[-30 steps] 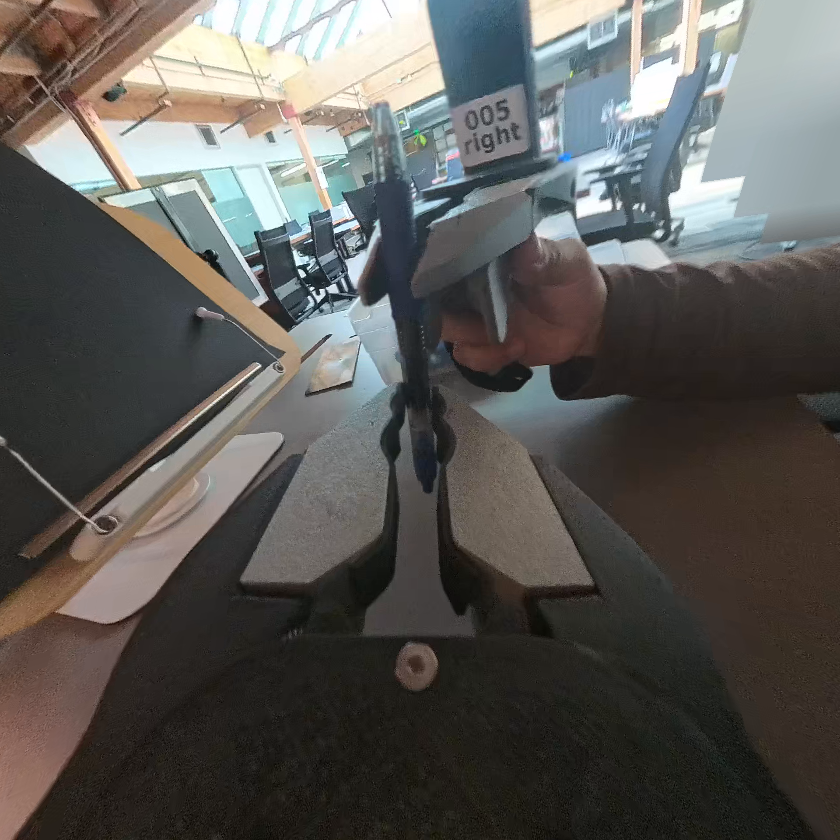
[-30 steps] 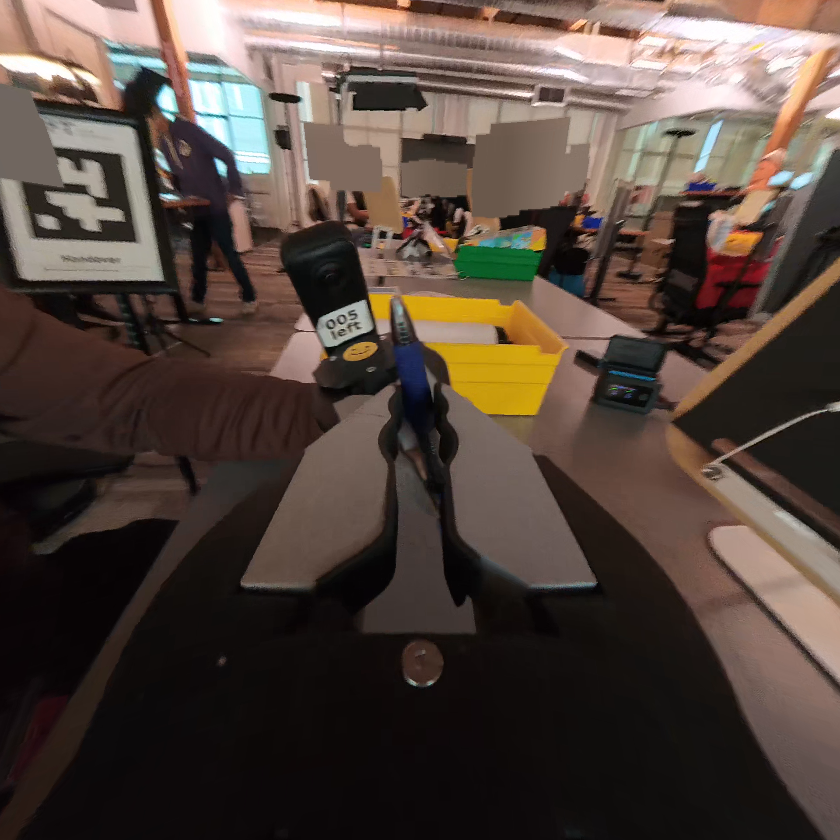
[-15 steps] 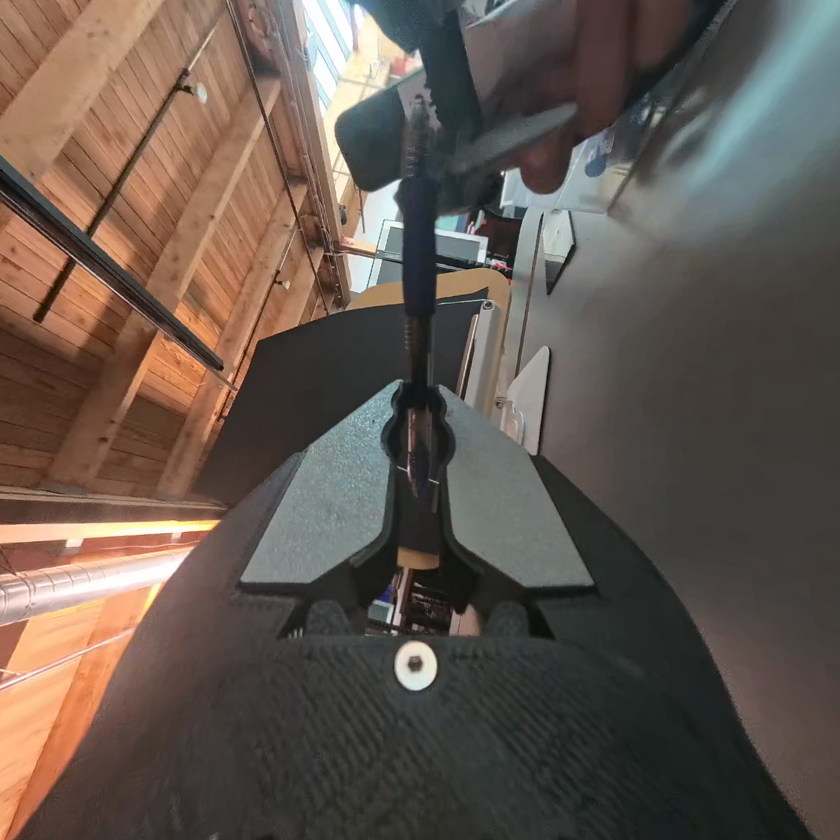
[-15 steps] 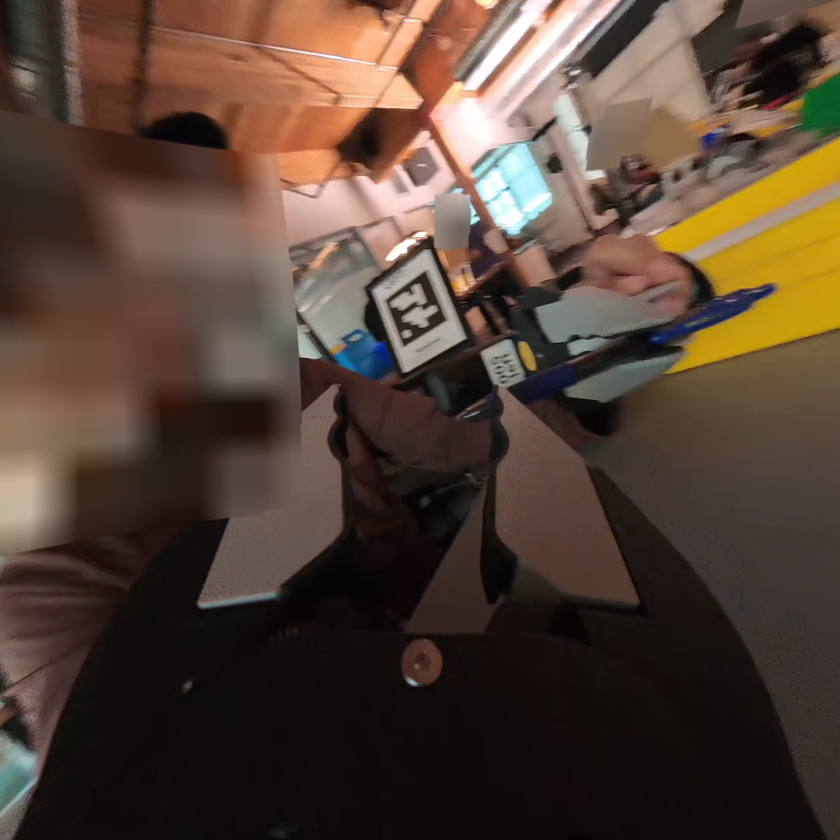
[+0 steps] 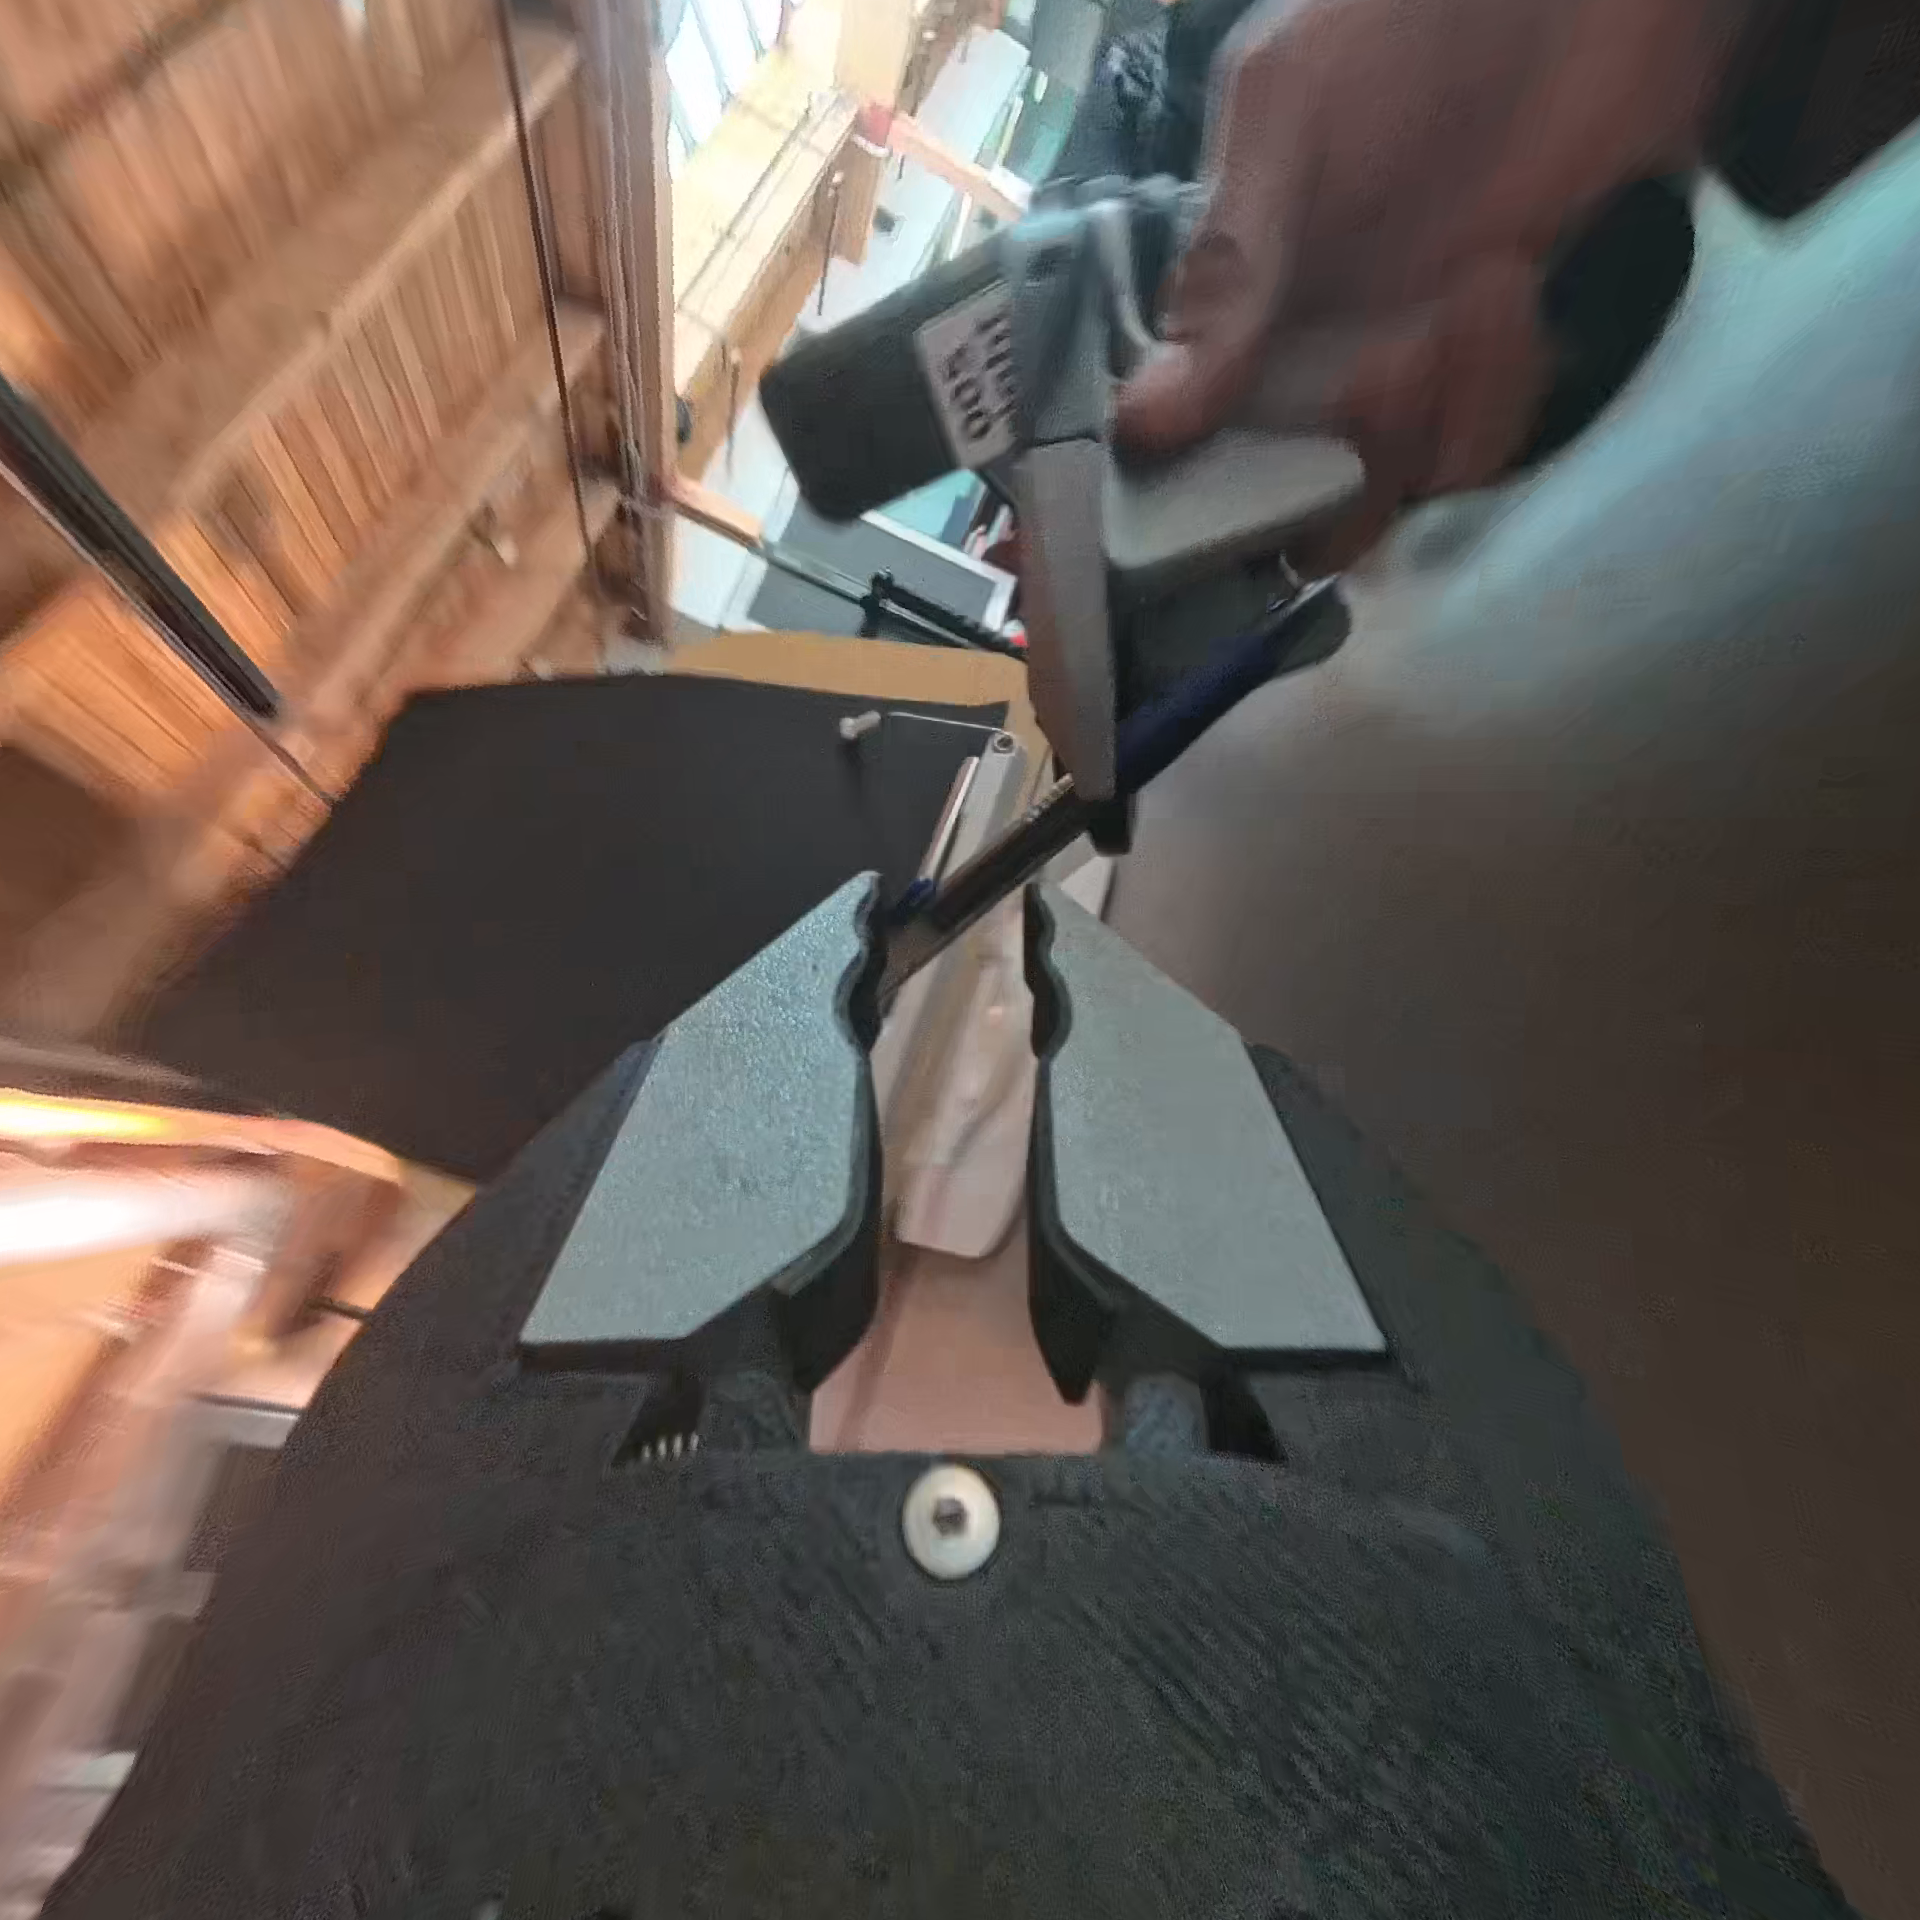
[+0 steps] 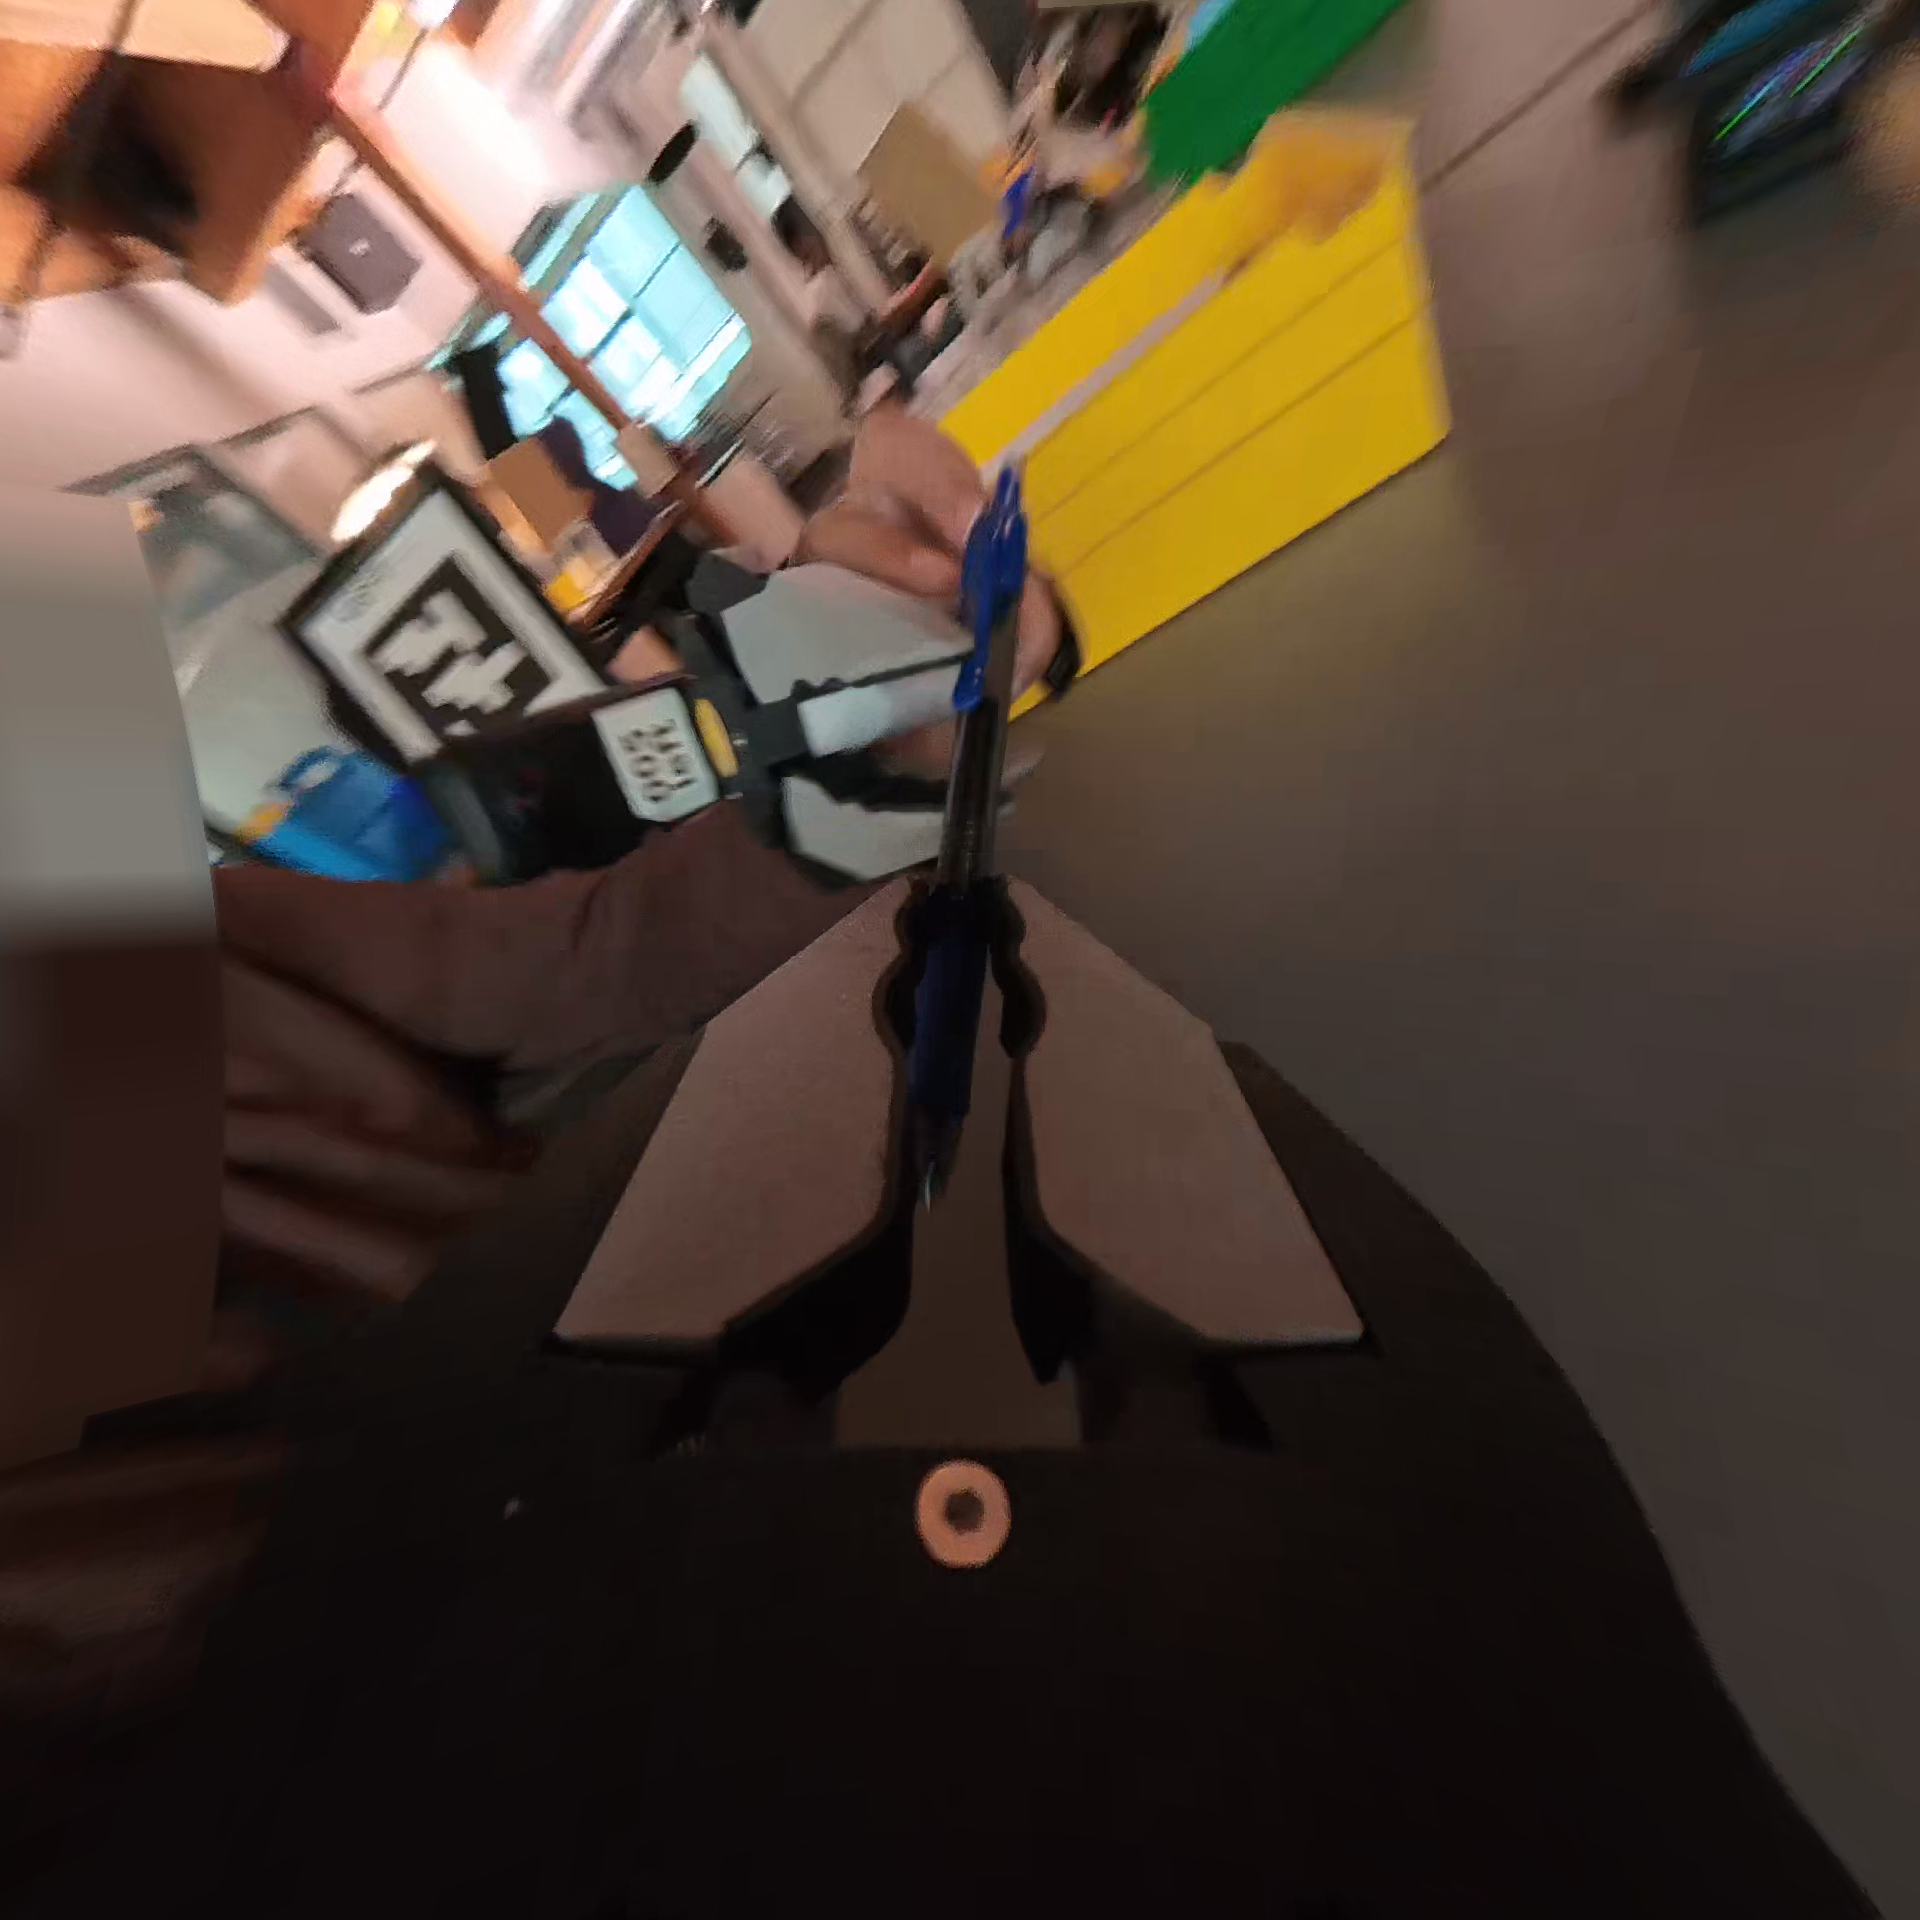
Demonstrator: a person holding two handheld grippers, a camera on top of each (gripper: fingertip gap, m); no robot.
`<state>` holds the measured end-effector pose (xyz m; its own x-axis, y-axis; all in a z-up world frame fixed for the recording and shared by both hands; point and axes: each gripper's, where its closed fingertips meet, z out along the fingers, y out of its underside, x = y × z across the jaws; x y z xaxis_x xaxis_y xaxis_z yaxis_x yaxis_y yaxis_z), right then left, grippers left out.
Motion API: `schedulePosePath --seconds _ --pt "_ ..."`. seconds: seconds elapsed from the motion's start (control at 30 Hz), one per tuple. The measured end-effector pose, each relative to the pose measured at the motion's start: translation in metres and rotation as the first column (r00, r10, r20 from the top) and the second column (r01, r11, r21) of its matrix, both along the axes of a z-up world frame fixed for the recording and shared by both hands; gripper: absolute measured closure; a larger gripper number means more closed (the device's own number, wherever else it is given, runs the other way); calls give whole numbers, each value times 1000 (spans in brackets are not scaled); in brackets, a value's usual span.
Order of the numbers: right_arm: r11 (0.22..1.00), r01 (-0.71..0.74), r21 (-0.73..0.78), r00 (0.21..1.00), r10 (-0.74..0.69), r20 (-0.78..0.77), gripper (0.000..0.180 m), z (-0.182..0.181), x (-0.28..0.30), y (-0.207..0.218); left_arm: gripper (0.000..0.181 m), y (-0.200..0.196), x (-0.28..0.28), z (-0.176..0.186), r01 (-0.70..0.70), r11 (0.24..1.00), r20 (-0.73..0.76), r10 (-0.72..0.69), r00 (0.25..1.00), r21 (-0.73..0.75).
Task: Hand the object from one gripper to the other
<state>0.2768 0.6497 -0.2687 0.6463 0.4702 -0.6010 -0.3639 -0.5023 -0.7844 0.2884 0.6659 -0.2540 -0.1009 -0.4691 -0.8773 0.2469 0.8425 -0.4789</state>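
Observation:
The object is a blue pen with a dark barrel. My right gripper (image 6: 954,914) is shut on the pen (image 6: 943,1023) at its blue grip; the barrel and blue clip end stick out beyond the fingertips. My left gripper (image 5: 954,906) is open, and the pen's (image 5: 997,854) far end lies just at its left fingertip, touching or nearly so. In the left wrist view the right gripper (image 5: 1101,800) comes in from the upper right, held by a hand. In the right wrist view the left gripper (image 6: 914,732) sits behind the pen with its fingers apart. Both views are motion-blurred.
A black board with a tan edge (image 5: 582,883) stands left of the grippers. A yellow bin (image 6: 1247,416) sits on the grey table (image 6: 1558,935) behind the pen. A black-and-white marker sign (image 6: 447,644) stands farther back. A sleeved arm (image 6: 468,966) crosses at the left.
Half a second ago the left gripper held the pen and the right was open. Now the right gripper is shut on the pen and the left has opened. Both views have rolled.

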Motion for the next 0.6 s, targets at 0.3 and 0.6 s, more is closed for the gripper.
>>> schedulePosePath --seconds 0.3,0.6 --pt "909 314 276 623 -416 662 172 3 54 13 167 7 1 -14 23 742 -326 -322 889 -670" --pt "861 65 505 410 -485 773 172 28 7 13 136 14 4 16 9 320 -164 -510 844 -947"
